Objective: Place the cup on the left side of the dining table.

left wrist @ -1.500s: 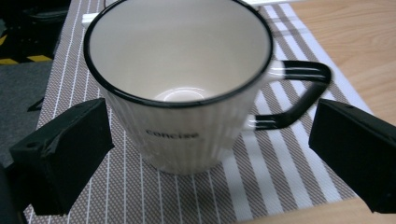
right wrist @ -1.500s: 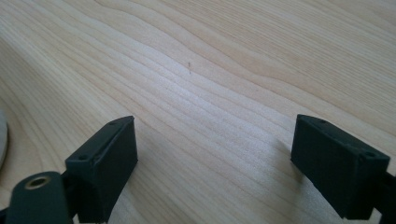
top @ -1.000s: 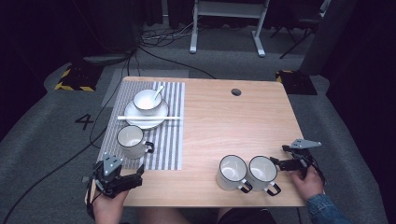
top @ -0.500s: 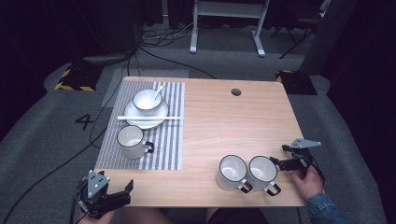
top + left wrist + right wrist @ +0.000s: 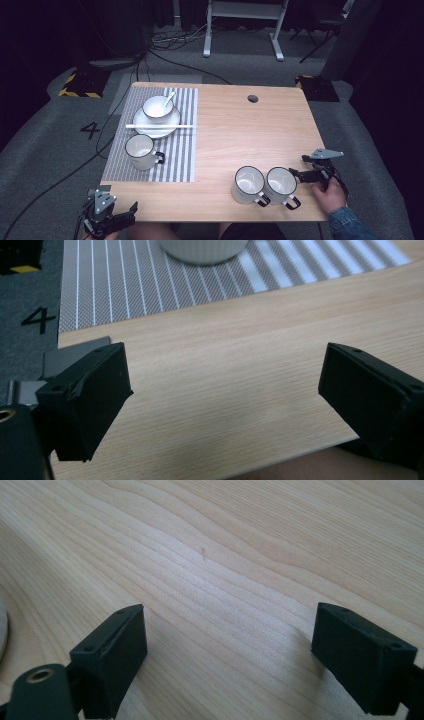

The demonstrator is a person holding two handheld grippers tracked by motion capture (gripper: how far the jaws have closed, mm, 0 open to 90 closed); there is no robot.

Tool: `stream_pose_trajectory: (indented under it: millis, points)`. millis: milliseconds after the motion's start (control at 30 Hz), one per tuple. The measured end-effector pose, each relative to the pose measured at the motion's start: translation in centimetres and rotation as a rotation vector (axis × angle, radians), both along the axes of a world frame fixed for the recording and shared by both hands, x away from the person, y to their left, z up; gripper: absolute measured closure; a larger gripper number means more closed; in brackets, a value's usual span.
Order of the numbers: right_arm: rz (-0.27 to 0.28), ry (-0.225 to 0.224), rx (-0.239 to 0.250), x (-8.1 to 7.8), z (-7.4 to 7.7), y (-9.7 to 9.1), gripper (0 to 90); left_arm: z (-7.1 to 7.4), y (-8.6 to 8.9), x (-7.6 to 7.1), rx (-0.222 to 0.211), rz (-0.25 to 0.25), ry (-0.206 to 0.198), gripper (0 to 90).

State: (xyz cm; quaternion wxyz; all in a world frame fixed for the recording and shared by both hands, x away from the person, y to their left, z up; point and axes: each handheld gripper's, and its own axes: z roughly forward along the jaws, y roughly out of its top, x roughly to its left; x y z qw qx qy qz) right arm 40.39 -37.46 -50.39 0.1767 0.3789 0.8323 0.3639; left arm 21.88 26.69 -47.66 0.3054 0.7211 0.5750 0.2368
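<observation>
Peering over the near edge, I could make out little of the left gripper (image 5: 131, 210), which hung off the table's (image 5: 240, 130) front left corner, half lost in shadow. Its jaws stood wide apart and held nothing. A mug (image 5: 202, 250) on the striped mat (image 5: 125, 285) was cut off at the top of the left gripper view. The right gripper (image 5: 296, 173) sat just beside two white mugs (image 5: 265, 185) near the front right, jaws spread wide over bare wood, gripping nothing.
</observation>
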Motion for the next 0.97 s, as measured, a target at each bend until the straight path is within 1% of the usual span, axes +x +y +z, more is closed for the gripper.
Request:
stream_pose_trajectory:
  millis: [67, 133, 167, 233, 300, 367, 400, 433, 467, 500, 533, 567, 600, 633, 667, 700, 733, 767, 800, 833, 867, 900, 933, 967]
  points:
    - [0.002, -0.001, -0.002, 0.0, 0.0, 0.0, 14.4, -0.5, -0.1, 0.3, 0.006, 0.008, 0.000, 7.9]
    - [-0.001, 0.000, 0.000, 0.0, 0.0, 0.0, 14.4, -1.1, -0.2, 0.7, 0.008, 0.032, -0.011, 10.0]
    - [0.001, 0.000, -0.001, 0.0, 0.0, 0.0, 14.5, -1.5, -0.3, 0.9, 0.004, 0.045, -0.006, 11.7]
    - [-0.002, 0.000, 0.000, 0.0, 0.0, 0.0, 14.4, -2.2, -0.5, 1.3, 0.027, 0.078, -0.005, 14.4]
    - [-0.002, 0.000, 0.001, 0.0, 0.0, 0.0, 14.4, -2.8, -0.7, 1.6, 0.041, 0.088, 0.007, 14.5]
    - [-0.001, 0.000, 0.000, 0.0, 0.0, 0.0, 14.4, -3.1, -0.7, 1.6, 0.024, 0.085, -0.017, 14.0]
    - [-0.001, 0.000, 0.000, 0.0, 0.0, 0.0, 14.4, -3.1, -0.7, 1.6, 0.024, 0.085, -0.017, 14.0]
    - [0.002, 0.000, -0.001, 0.0, 0.0, 0.0, 14.4, -3.3, -0.7, 1.7, 0.018, 0.084, -0.029, 14.0]
    - [-0.002, 0.000, 0.000, 0.0, 0.0, 0.0, 14.4, -3.5, -0.6, 1.7, 0.003, 0.084, -0.046, 13.9]
    - [-0.002, 0.000, 0.000, 0.0, 0.0, 0.0, 14.4, -3.5, -0.6, 1.7, 0.003, 0.084, -0.046, 13.9]
    - [0.001, 0.000, 0.000, 0.0, 0.0, 0.0, 14.4, -3.9, -0.4, 1.7, -0.029, 0.067, -0.068, 13.9]
    - [-0.001, -0.001, -0.002, 0.0, 0.0, 0.0, 14.4, -4.1, -0.4, 1.6, -0.038, 0.060, -0.085, 13.0]
    - [-0.001, -0.001, -0.002, 0.0, 0.0, 0.0, 14.4, -4.1, -0.4, 1.6, -0.038, 0.060, -0.085, 12.1]
    - [-0.001, 0.000, 0.000, 0.0, 0.0, 0.0, 14.4, -4.4, -0.4, 1.5, -0.044, 0.047, -0.117, 11.1]
    - [-0.002, 0.000, 0.001, 0.0, 0.0, 0.0, 14.4, -4.6, -0.4, 1.5, -0.045, 0.045, -0.126, 10.3]
    - [-0.002, 0.000, 0.001, 0.0, 0.0, 0.0, 14.4, -4.6, -0.4, 1.5, -0.045, 0.045, -0.126, 9.7]
    - [-0.001, 0.000, 0.000, 0.0, 0.0, 0.0, 14.5, -5.0, -0.7, 1.6, -0.062, 0.073, -0.168, 8.8]
    - [-0.002, 0.000, 0.001, 0.0, 0.0, 0.0, 14.4, -5.3, -0.8, 1.6, -0.065, 0.078, -0.182, 7.6]
    - [-0.002, 0.000, 0.000, 0.0, 0.0, 0.0, 14.4, -5.4, -0.9, 1.7, -0.069, 0.076, -0.196, 5.4]
    - [-0.002, 0.000, 0.000, 0.0, 0.0, 0.0, 14.4, -5.4, -0.9, 1.7, -0.069, 0.076, -0.196, 2.9]
    - [-0.002, 0.000, 0.000, 0.0, 0.0, 0.0, 14.4, -5.6, -1.0, 1.8, -0.069, 0.067, -0.201, 2.9]
    - [0.001, 0.000, 0.000, 0.0, 0.0, 0.0, 14.5, -5.8, -1.3, 1.9, -0.077, 0.044, -0.223, 0.3]
    - [0.001, 0.000, 0.000, 0.0, 0.0, 0.0, 14.5, -5.8, -1.3, 1.9, -0.077, 0.044, -0.223, 0.3]
    - [-0.002, 0.000, 0.001, 0.0, 0.0, 0.0, 14.4, -5.9, -1.4, 1.9, -0.078, 0.023, -0.224, 0.3]
